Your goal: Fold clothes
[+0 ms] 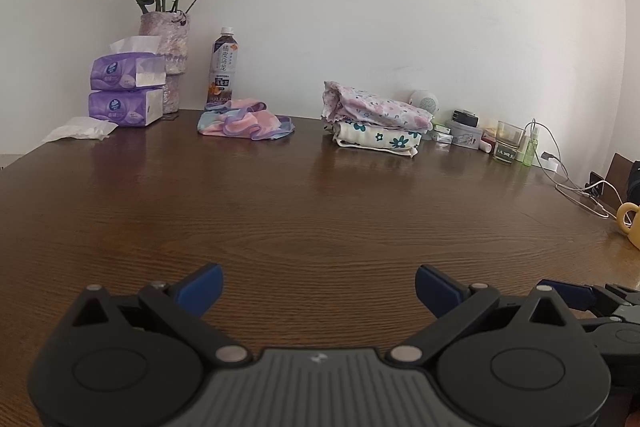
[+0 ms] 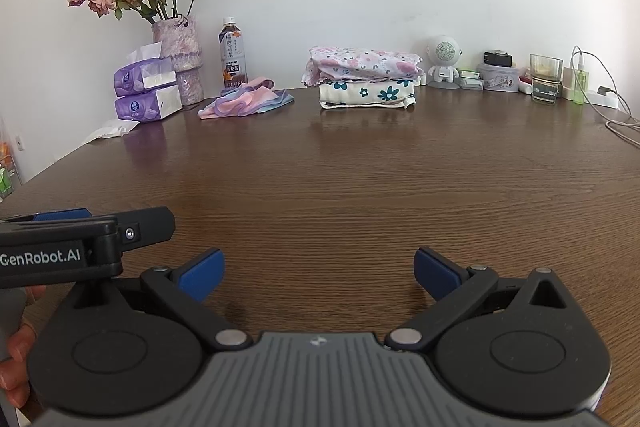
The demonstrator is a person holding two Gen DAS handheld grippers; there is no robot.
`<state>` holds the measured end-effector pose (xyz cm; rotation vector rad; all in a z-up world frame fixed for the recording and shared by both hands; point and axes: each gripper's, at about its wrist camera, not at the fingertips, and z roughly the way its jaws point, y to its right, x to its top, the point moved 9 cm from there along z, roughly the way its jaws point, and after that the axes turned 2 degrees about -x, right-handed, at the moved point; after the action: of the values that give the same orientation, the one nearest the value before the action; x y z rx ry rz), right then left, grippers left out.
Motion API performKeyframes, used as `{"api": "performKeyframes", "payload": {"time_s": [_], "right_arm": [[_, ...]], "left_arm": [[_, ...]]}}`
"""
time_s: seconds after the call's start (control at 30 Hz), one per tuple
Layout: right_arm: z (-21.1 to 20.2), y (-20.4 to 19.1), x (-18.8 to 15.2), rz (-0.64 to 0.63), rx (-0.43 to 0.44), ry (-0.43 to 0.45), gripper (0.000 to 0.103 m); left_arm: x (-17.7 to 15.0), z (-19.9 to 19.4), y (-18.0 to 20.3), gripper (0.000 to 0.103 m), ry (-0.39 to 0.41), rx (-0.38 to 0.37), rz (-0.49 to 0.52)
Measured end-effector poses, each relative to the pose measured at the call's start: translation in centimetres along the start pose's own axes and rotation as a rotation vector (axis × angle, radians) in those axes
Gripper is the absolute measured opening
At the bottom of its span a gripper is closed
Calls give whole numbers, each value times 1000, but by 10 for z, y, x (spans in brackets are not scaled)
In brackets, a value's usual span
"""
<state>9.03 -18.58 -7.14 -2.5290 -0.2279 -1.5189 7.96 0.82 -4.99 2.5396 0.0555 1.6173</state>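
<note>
On the left, by the bottle (image 2: 233,53), the pink cloth (image 2: 244,102) lies crumpled, not yet folded; right of it the stack (image 2: 366,79) looks done. I keep my left gripper (image 1: 319,289) and right gripper (image 2: 319,273) wide open, both empty

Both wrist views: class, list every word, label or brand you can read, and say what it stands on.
"GenRobot.AI": white letters on the black side of the left gripper.
"OOLONG": bottom of the tea bottle label, partly hidden by the unfolded cloth; the Chinese characters above are too small to read surely.
Tissue packs, round tin, glass: print too small or blurred.
</note>
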Motion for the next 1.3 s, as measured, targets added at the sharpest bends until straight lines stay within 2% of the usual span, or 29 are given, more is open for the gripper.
{"api": "performKeyframes", "payload": {"time_s": [0.37,1.3], "right_arm": [[1,2,-1,3,5,-1,103],[1,2,0,4,3,2,103]], "left_arm": [[10,0,9,103,-16,10,-22],[11,-1,12,103,-14,-3,-24]]}}
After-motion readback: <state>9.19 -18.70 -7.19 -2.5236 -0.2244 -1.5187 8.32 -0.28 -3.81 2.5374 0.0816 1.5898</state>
